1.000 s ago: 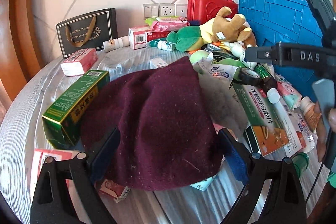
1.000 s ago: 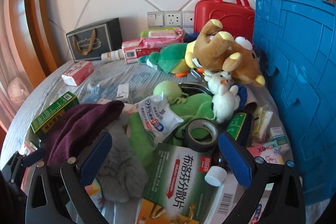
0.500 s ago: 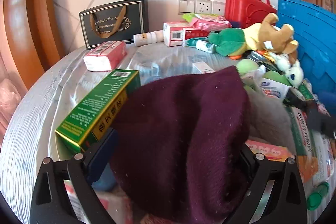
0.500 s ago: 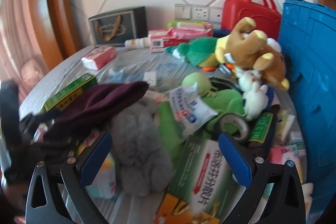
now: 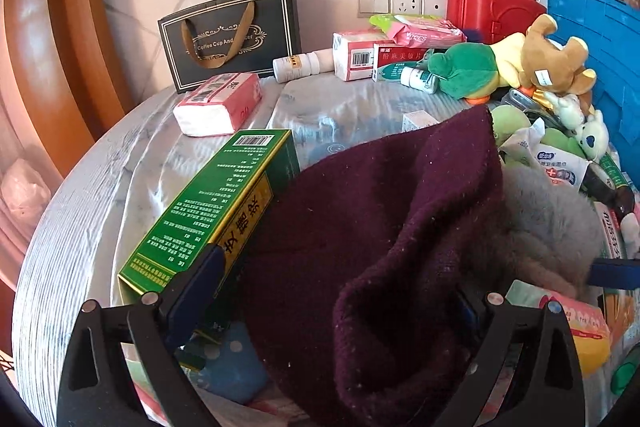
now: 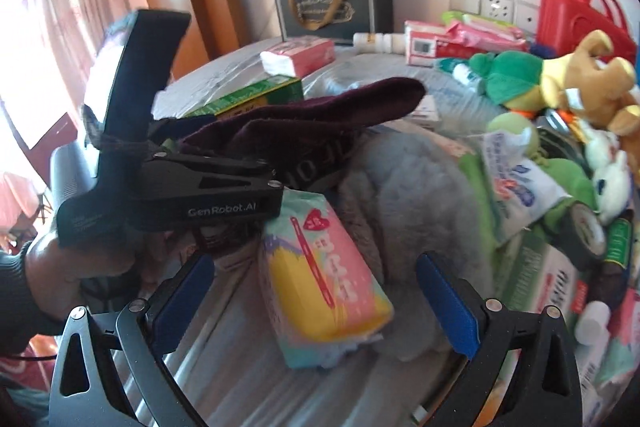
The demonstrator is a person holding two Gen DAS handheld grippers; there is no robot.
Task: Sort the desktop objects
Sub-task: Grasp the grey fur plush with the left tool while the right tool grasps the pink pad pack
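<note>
Left wrist view, cloth: the dark maroon knitted woollen cloth (image 5: 372, 227) is filling the space between the fingers of the left gripper (image 5: 332, 291), bunching into a fold at the near end and reaching away toward the far right.
Left wrist view, grip: the left blue pad (image 5: 192, 291) is showing clear of the fabric while the right pad is buried in it; the jaws are standing wide, and I cannot tell whether they are actually pinching the cloth.
Left wrist view, neighbours: a green and gold cardboard box (image 5: 216, 207) is lying just left of the cloth, and a grey furry plush (image 5: 548, 227) is touching its right edge.
Right wrist view, cloth: the cloth (image 6: 320, 115) is hanging raised above the clutter, its long axis running from the left gripper (image 6: 224, 163) toward the upper right, free tip pointing at the toys.
Right wrist view, right gripper: the right gripper (image 6: 316, 291) is gaping fully and carrying nothing, hovering over a pastel pink and yellow tissue pack (image 6: 324, 287).
Nearer arm: judging by this, the left is on the cloth; the right is lying below and beside it.
</note>
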